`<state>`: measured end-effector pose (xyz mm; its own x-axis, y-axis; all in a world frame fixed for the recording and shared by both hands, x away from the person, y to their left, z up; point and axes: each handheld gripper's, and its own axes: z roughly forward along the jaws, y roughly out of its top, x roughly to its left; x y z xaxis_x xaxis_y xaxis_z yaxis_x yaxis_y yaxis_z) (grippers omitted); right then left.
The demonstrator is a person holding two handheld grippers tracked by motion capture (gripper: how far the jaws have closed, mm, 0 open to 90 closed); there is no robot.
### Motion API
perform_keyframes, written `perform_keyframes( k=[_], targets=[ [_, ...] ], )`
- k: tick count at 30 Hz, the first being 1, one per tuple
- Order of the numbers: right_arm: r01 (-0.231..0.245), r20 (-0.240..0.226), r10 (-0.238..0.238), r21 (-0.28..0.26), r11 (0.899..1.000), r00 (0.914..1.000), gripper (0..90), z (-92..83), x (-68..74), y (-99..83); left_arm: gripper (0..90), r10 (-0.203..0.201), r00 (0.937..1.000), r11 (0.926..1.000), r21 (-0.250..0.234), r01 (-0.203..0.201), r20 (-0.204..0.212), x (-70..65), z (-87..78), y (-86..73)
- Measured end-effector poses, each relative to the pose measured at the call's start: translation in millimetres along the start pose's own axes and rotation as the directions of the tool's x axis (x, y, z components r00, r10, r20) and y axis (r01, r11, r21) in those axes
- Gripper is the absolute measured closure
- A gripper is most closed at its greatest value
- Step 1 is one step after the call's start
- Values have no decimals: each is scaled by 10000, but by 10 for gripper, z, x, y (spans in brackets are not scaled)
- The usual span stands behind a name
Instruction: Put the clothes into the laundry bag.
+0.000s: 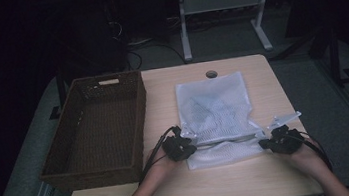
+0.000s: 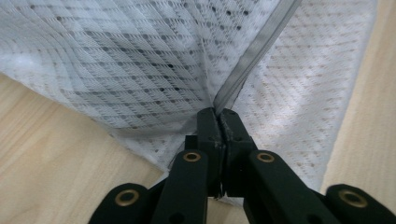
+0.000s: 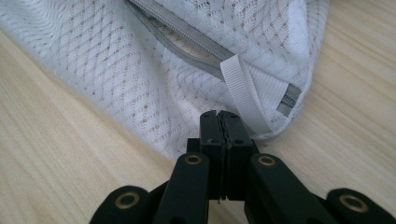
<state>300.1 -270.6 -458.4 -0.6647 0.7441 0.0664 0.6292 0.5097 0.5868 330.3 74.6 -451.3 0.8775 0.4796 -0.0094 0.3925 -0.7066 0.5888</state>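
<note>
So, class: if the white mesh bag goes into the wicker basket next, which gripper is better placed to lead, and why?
Probably the left gripper. It is shut on the mesh bag at the edge nearer the basket; the right gripper is shut on the far edge, near the zip.

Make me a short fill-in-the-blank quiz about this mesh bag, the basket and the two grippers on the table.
1. The white mesh bag lies on the wooden table, to the ____ of the brown wicker basket in the high view.
2. The left gripper has its jaws ____ on the bag's edge, by the grey zipper.
3. The right gripper pinches the bag beside a white ____ loop.
4. The basket holds ____.

Missing words: right; shut; ribbon; nothing
</note>
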Motion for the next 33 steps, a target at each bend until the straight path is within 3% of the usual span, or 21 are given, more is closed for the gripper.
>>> perform_keyframes(
  k=[3,6,15,16,17,18,21,26,33],
  targets=[
    [-38,-68,38,-105,9999,10000,872,-16,-4,-6,826,-268,9993,9993,-234,275,273,13,-40,-16],
    [-202,-200,192,-513,9985,9996,812,-65,-19,-10,733,-525,9977,9974,-474,546,435,22,-96,-34],
    [-419,59,430,-1231,9915,9991,462,-135,-31,-21,503,-1246,9896,9821,-1335,1332,713,-12,-301,-147],
    [-413,174,443,-1466,9883,9989,344,-144,-31,-19,427,-1367,9877,9790,-1417,1463,757,-14,-320,-169],
    [-413,174,443,-1466,9883,9989,344,-144,-31,-19,370,-1367,9877,9790,-1417,1463,757,-14,-320,-169],
    [-432,300,487,-1650,9853,9984,270,-151,-31,-17,370,-1478,9863,9773,-1422,1570,733,-13,-322,-178],
    [-344,344,424,-2068,9778,9985,162,-187,-20,-11,238,-1661,9849,9754,-1390,1712,479,-16,-323,-204],
    [-235,222,288,-2120,9770,9993,153,-200,0,-14,188,-1748,9840,9738,-1415,1781,351,-44,-342,-247],
    [-103,197,149,-2134,9769,9997,153,-241,81,-26,186,-1846,9827,9703,-1562,1845,141,-131,-405,-345]
  ],
)
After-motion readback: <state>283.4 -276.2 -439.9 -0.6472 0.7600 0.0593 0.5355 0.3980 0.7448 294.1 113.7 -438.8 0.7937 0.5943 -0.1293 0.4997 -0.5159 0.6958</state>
